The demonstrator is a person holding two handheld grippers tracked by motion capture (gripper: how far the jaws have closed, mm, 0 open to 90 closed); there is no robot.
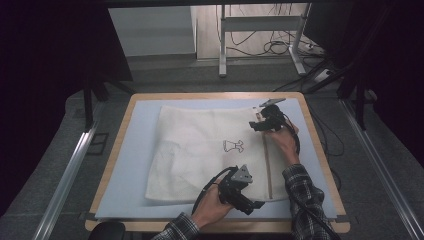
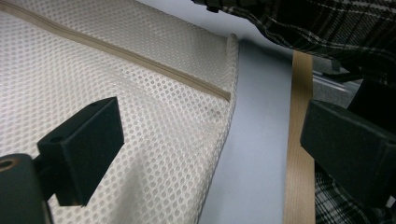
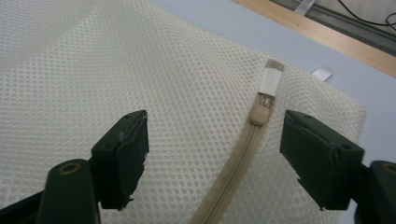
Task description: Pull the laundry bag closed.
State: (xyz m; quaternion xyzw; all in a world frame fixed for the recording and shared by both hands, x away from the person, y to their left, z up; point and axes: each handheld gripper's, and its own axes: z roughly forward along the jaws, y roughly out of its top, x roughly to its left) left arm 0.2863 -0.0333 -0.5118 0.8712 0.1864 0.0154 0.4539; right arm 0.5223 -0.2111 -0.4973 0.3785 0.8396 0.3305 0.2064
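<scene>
A white mesh laundry bag with a beige zipper lies flat across the centre of the pale blue mat. The left gripper, at lower centre, and the right gripper, at upper right, both stand open, gripping nothing.

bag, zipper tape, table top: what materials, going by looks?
Mesh bag: cream synthetic netting, probably polyester; regular small holes, matte. Zipper: beige woven fabric tape, closed, slider under a tan cover. Mat: smooth pale blue-grey sheet, material unclear. Table edge: light wood look.
</scene>
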